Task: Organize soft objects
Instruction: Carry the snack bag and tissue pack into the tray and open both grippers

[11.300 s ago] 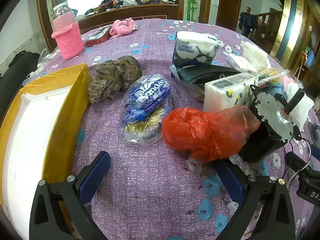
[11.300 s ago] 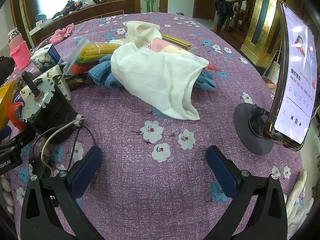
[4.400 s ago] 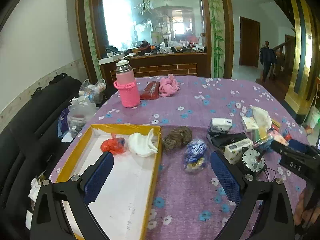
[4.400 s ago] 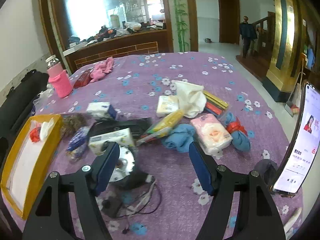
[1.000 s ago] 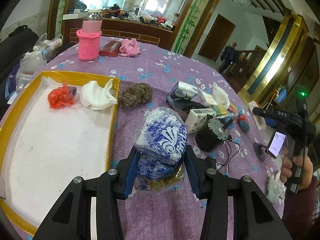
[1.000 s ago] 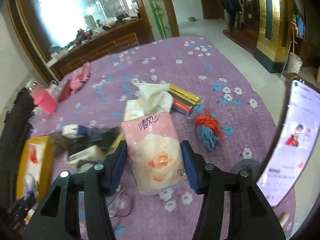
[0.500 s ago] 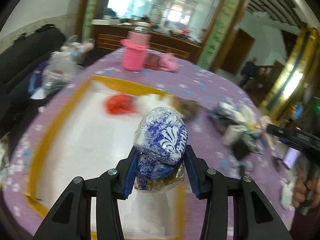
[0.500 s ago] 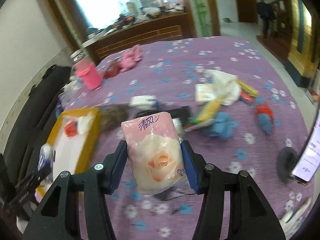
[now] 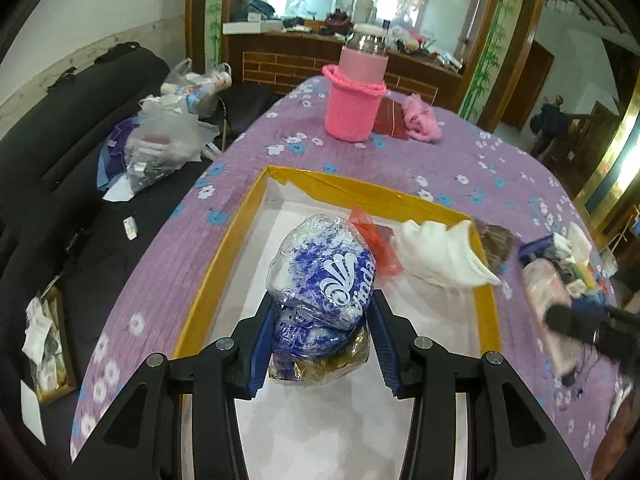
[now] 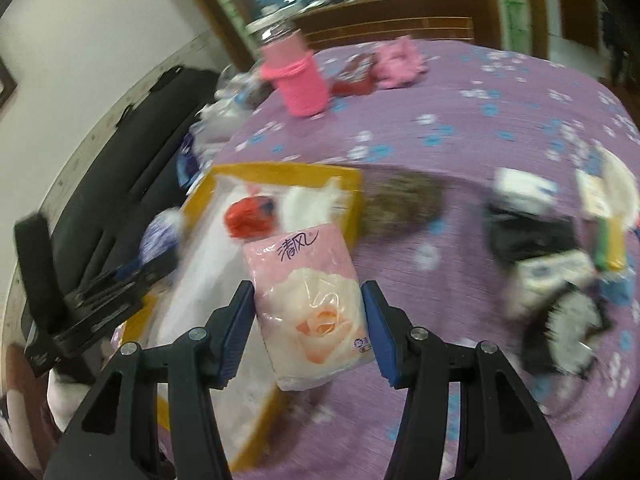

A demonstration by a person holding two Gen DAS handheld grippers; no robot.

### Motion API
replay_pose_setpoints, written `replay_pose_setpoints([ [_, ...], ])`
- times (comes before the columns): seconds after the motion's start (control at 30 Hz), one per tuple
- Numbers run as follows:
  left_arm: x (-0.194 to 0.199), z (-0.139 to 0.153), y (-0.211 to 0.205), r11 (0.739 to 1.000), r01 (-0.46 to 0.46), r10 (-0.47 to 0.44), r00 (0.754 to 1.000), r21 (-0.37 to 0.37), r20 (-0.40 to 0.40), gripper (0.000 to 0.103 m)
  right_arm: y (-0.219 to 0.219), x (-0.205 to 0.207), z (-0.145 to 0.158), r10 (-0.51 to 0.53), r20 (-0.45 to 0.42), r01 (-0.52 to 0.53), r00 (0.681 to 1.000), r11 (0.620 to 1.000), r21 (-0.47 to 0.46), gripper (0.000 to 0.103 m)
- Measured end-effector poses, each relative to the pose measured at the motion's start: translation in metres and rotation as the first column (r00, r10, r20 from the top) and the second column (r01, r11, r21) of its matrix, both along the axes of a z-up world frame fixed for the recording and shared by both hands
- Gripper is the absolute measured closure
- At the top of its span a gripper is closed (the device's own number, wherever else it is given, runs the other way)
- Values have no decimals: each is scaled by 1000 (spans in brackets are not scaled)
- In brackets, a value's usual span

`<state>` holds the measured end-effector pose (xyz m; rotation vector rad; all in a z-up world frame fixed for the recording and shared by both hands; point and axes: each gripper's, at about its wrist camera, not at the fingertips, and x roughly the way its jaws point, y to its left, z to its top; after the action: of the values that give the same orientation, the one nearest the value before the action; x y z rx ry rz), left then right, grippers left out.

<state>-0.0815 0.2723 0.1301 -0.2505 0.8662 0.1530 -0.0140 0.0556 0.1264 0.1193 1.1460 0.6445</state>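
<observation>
While red bag (image 9: 370, 236) and white cloth (image 9: 440, 258) crowd the tray (image 9: 208, 276)—far end only.

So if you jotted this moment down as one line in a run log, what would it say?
left claw: shut on blue-and-white bag, over yellow tray | right claw: shut on pink tissue pack | in tray: red bag, white cloth

Left gripper (image 9: 320, 344): black plastic frame with triangular cut-outs in each arm.
Left fingers (image 9: 262, 344): blue ribbed pads on the inner faces.
Left screws (image 9: 225, 344): round silver heads, two on each arm.
Right gripper (image 10: 310, 334): the same black frame, triangular cut-outs, silver screw heads.
Right fingers (image 10: 236, 332): blue ribbed pads.
Other tool seen from the right wrist (image 10: 84, 300): black bar-shaped body and handle, blurred.
</observation>
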Motion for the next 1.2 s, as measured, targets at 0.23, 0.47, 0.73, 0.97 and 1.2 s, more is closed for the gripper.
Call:
replay_pose_setpoints([
  [0.23, 80, -23, 32, 1000, -13, 11, 997, -24, -83, 59, 56, 15, -23, 80, -56, -81, 995, 997, -17, 50],
  [0.47, 117, -39, 45, 1000, -20, 19, 995, -11, -98, 55, 84, 24, -50, 99, -84, -105, 992, 991, -81, 49],
  [0.73, 113, -43, 55, 995, -11, 5, 999, -96, -54, 25, 96, 22, -55, 101, -16, -102, 995, 983, -153, 45],
  [0.97, 78, -12, 64, 990, -26, 36, 997, -139, 69, 23, 69, 6, -13, 62, 98, -55, 993, 996, -69, 44],
  [1.2, 24, 16, 22, 993, 23, -2, 984, -118, 176, 13, 18, -21, 19, 4, 183, 2, 983, 999, -32, 38],
])
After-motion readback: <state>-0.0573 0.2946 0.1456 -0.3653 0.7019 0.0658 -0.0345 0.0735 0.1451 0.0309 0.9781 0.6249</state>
